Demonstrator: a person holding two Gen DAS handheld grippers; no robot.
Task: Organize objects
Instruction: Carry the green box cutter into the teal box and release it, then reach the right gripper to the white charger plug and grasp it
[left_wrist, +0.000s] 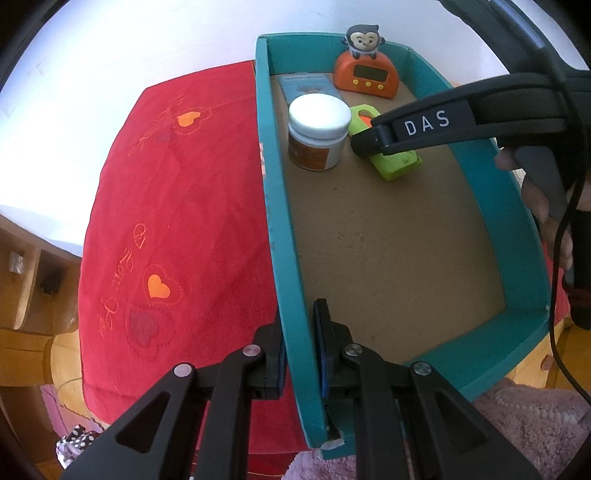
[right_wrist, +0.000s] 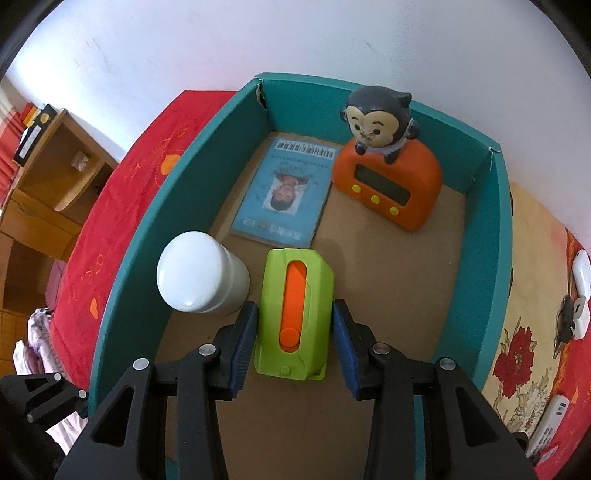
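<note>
The left gripper (left_wrist: 299, 354) has its jaws pinching the left wall of the teal cardboard box (left_wrist: 291, 314). Inside, beside a white-lidded jar (right_wrist: 201, 275), the right gripper (right_wrist: 294, 345) straddles the lime-green plastic case (right_wrist: 293, 315), jaws spread, barely apart from it.

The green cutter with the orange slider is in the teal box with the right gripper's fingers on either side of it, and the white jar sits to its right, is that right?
Not quite. In the right wrist view the white jar stands to the left of the green cutter, not the right. The rest holds: the cutter lies in the teal box, with the right gripper straddling it.
</note>
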